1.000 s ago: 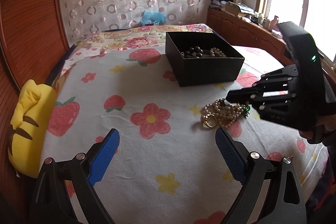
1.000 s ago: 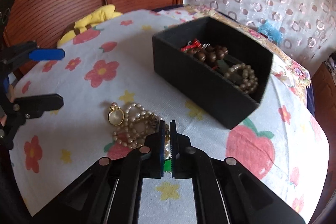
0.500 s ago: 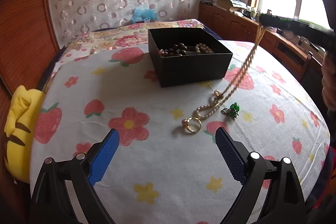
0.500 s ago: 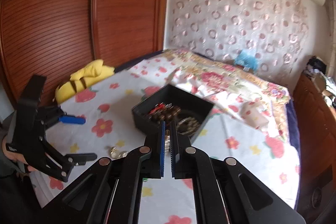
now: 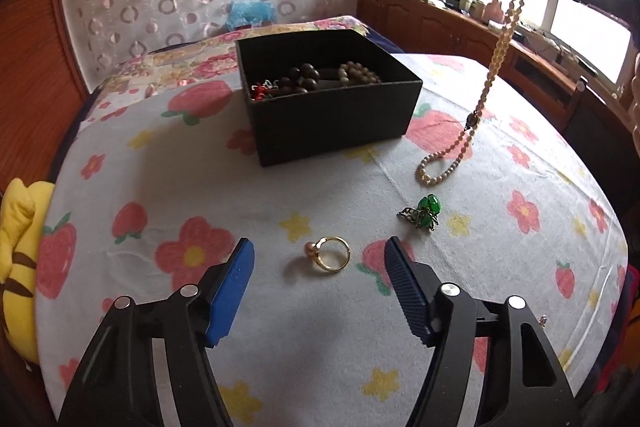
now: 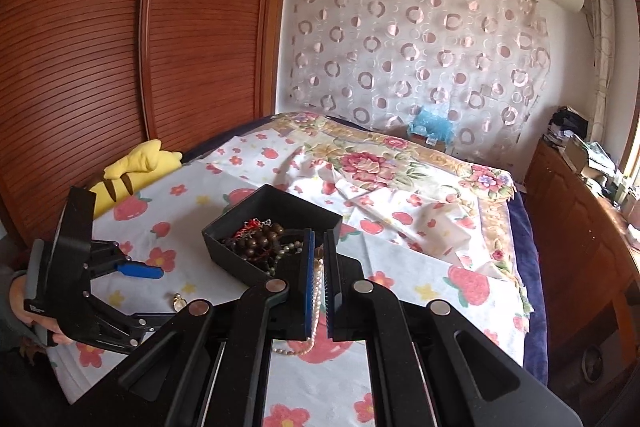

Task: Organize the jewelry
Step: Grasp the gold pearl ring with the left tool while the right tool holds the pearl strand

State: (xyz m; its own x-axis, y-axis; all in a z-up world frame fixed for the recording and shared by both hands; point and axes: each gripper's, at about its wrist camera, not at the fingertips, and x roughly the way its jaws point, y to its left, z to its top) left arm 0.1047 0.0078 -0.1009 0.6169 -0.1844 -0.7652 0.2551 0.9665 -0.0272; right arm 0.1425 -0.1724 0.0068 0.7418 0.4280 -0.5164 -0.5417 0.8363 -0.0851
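Left gripper (image 5: 319,259) spread, ring (image 5: 330,252) on cloth between its tips. Brooch (image 5: 424,211) at 1 o'clock of ring. Right gripper (image 6: 319,255) pinches necklace (image 5: 480,103), hanging, lower loop near cloth. Box (image 5: 332,119) at 12, beads inside.

One box (image 5: 332,115), one ring (image 5: 330,253), one necklace (image 5: 486,95), one brooch (image 5: 424,213)

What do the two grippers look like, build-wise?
Both are black plastic linkage frames with silver round pivot bolts. The left gripper has blue pads, smooth on one side and ribbed on the other. The right gripper has blue-edged pads too. No cables or sleeves visible.
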